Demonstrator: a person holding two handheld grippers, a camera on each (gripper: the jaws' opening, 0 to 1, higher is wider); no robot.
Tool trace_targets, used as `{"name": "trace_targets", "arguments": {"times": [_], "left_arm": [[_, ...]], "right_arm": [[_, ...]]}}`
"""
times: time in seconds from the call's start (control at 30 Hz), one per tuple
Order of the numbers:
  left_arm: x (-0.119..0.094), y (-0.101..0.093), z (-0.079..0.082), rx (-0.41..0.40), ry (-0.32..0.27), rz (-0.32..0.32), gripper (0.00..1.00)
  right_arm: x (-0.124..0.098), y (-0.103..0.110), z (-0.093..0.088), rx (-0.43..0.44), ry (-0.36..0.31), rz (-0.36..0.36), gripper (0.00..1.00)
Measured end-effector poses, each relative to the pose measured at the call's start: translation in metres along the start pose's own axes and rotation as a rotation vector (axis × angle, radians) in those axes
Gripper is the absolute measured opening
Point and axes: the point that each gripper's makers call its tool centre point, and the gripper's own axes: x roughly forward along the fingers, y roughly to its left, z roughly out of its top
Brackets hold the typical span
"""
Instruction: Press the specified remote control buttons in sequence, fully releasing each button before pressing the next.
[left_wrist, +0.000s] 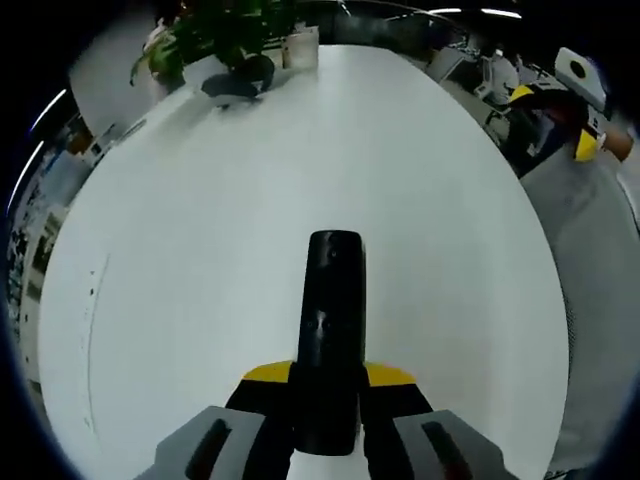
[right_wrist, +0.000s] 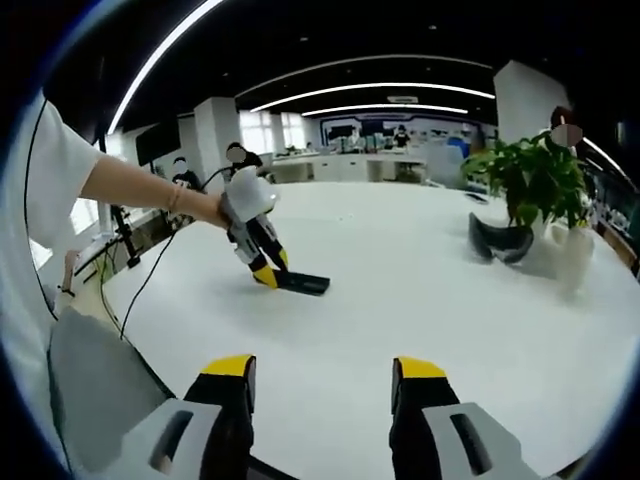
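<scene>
- Left gripper view: my left hand-held gripper (left_wrist: 326, 425) is closed on one black remote control (left_wrist: 330, 330), its yellow-tipped jaws clamping the near end from both sides. The remote extends forward over the white worktop (left_wrist: 200, 260).
- Right gripper view: my right hand-held gripper (right_wrist: 323, 385) is held wide open with nothing between its yellow-tipped jaws. It sits at the near edge of the worktop (right_wrist: 420, 290), well apart from the remote.
- The right gripper view supplies the side aspect: the remote control (right_wrist: 302, 283) lies flat on the worktop, with the left hand-held gripper (right_wrist: 266, 275) angled down onto its near end and my hand (right_wrist: 215, 208) and bare forearm behind it.
- The left gripper view supplies the top face of the remote. A few button outlines are faintly visible; their markings are too blurred to read.
- Count: one remote control, two hand-held grippers.
- Count of other items: one potted plant (right_wrist: 535, 180) at the far end of the worktop, one dark curved object (right_wrist: 500, 240) beside it, and one pale container (left_wrist: 300, 48) next to the plant (left_wrist: 225, 30).
- The right gripper view additionally shows an open office hall with ceiling light strips (right_wrist: 380, 90) and people in the distance.
- No brand, label or writing is legible in either view.
</scene>
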Motion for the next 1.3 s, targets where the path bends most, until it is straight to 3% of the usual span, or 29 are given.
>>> {"name": "trace_targets", "arguments": {"times": [0.87, 1.3], "left_arm": [[-0.005, -0.089, -0.016, -0.080, -0.046, 0.011, 0.22], [-0.006, -0.126, -0.018, -0.083, -0.067, 0.021, 0.22]], "right_arm": [[0.011, 0.030, -0.004, -0.080, 0.038, 0.103, 0.45], [0.014, 0.048, -0.016, -0.135, 0.104, 0.172, 0.42]]}}
